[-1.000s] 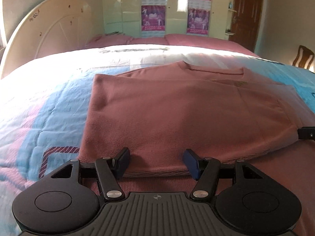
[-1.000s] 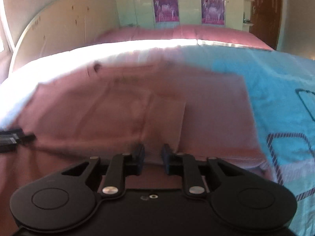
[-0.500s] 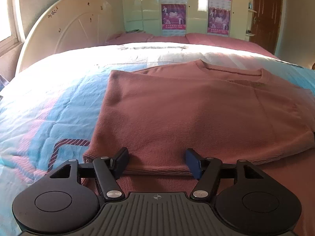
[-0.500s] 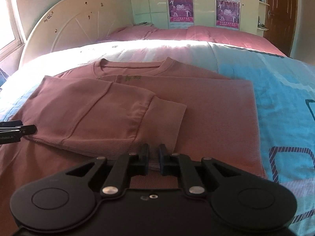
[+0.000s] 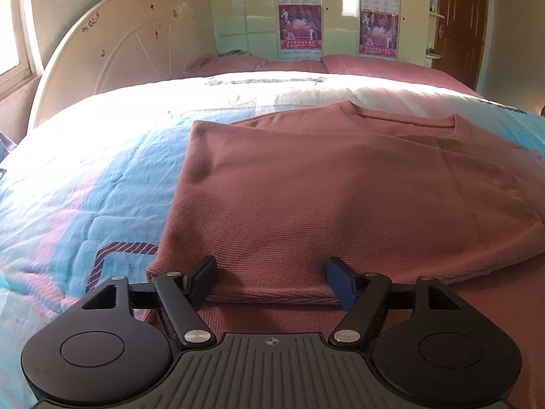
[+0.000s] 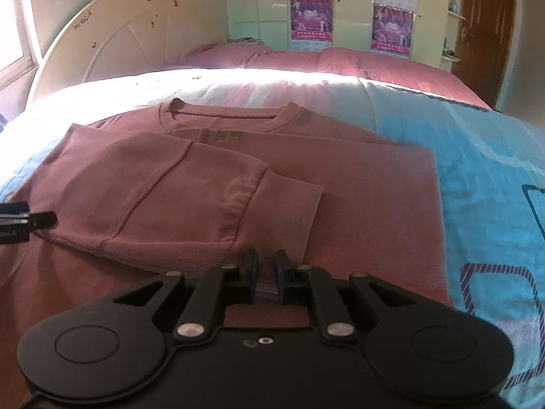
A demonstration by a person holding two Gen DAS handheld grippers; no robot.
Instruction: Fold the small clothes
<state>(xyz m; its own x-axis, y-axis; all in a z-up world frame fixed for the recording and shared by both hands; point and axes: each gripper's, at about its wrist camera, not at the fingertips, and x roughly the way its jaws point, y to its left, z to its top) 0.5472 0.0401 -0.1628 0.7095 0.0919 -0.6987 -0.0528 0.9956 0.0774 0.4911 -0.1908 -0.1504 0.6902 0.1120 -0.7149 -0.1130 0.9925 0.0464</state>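
A dusty-pink sweater (image 5: pixel 323 197) lies flat on the bed, collar away from me. Its left side and sleeve (image 6: pixel 177 204) are folded over the body, with the cuff (image 6: pixel 289 211) near the middle. My left gripper (image 5: pixel 270 272) sits at the near edge of that folded part. Its jaws are opening, and the ribbed edge lies between them without the pads pressing on it. One of its fingers (image 6: pixel 42 220) shows at the left edge of the right wrist view. My right gripper (image 6: pixel 265 266) is by the cuff, shut on a bit of ribbed fabric at the sweater's near edge.
The sweater rests on a blue and pink quilt (image 5: pixel 85 184). A cream round headboard (image 5: pixel 112 54) stands at the back left, with pink pillows (image 6: pixel 306 61) behind. A wardrobe with purple posters (image 5: pixel 299 24) and a brown door (image 6: pixel 483 27) lie farther back.
The left jaws have spread wider around the folded edge. The right jaws have drawn closer together. The right wrist view has gone from blurred to steady, and the right gripper's tip has left the left wrist view.
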